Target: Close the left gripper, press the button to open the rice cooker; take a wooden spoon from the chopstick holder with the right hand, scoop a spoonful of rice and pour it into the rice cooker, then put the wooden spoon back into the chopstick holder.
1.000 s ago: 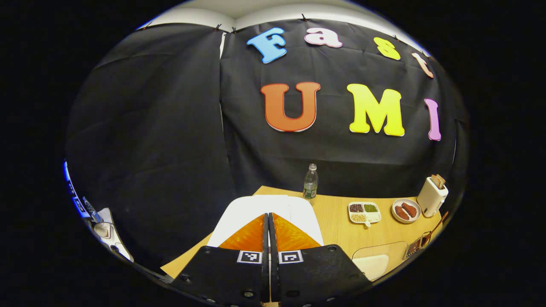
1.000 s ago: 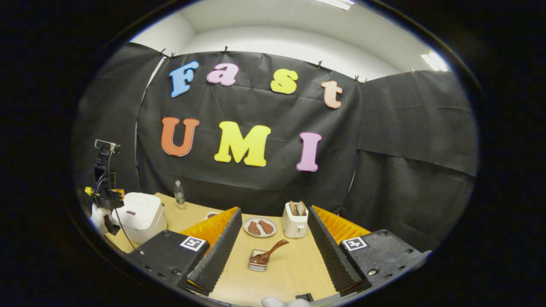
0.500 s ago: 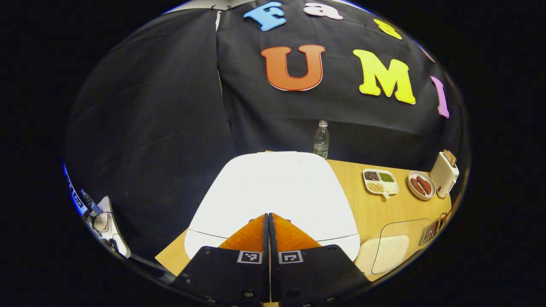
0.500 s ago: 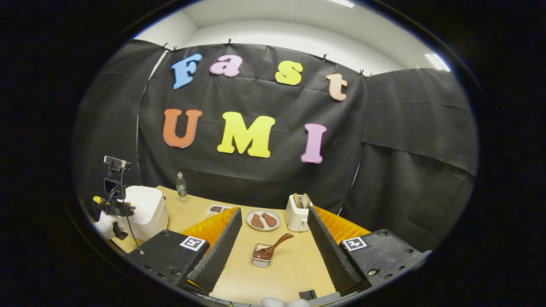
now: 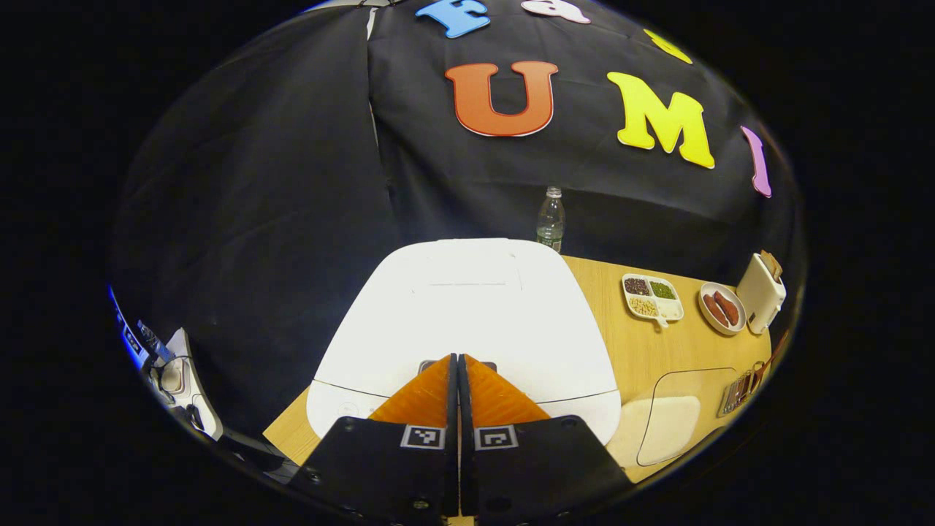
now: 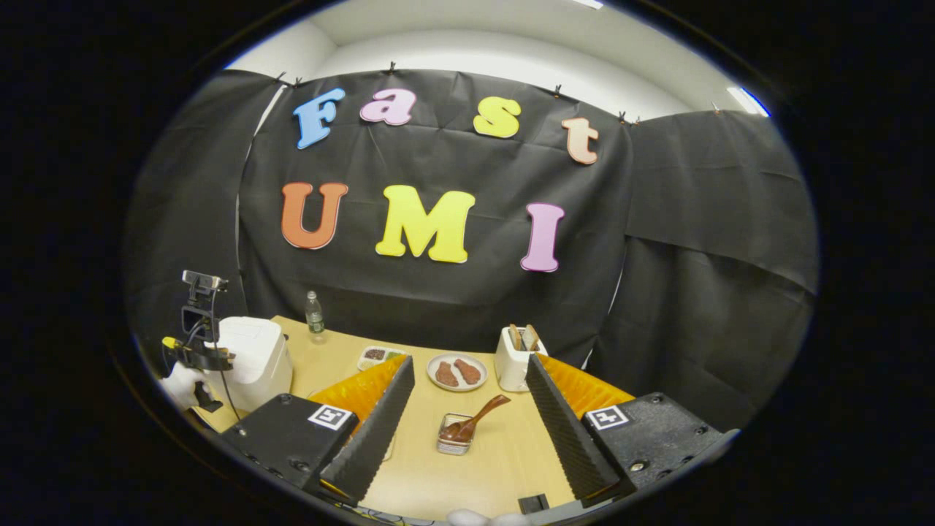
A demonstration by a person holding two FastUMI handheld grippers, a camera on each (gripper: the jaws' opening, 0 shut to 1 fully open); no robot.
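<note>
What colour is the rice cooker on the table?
White; the rice cooker shows best in the left gripper view.

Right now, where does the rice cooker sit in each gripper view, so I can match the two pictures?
Left gripper view: the rice cooker is centre, low, just beyond the shut fingers.
Right gripper view: it stands far left on the table, with the left gripper at its front.
Shared landmark: the bottle behind the cooker, by the wall.
</note>
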